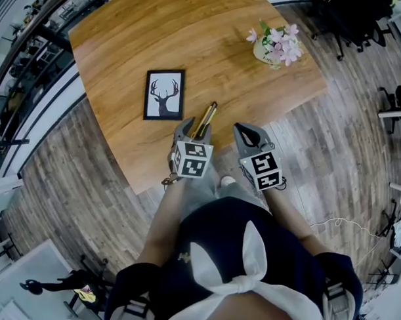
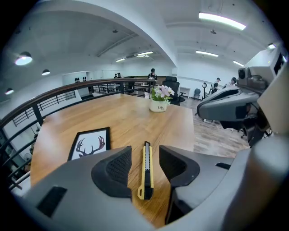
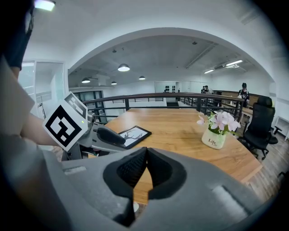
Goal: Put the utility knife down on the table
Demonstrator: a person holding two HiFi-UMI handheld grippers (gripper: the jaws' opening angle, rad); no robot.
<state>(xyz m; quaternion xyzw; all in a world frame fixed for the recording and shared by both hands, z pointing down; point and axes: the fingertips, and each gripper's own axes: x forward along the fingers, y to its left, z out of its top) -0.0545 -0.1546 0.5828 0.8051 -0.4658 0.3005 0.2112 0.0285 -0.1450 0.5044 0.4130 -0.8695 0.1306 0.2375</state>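
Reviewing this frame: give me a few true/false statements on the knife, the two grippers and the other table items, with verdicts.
1. The utility knife lies flat on the table. True.
2. The left gripper is clamped on the knife. False: its jaws stand apart, and the knife lies on the wood between them with neither pad touching it.
3. The right gripper is shut with nothing between its jaws. True.
4. The flower pot stands on the deer picture. False: they are well apart. The pot is near the table's right edge, and the picture lies flat to the left of the knife.
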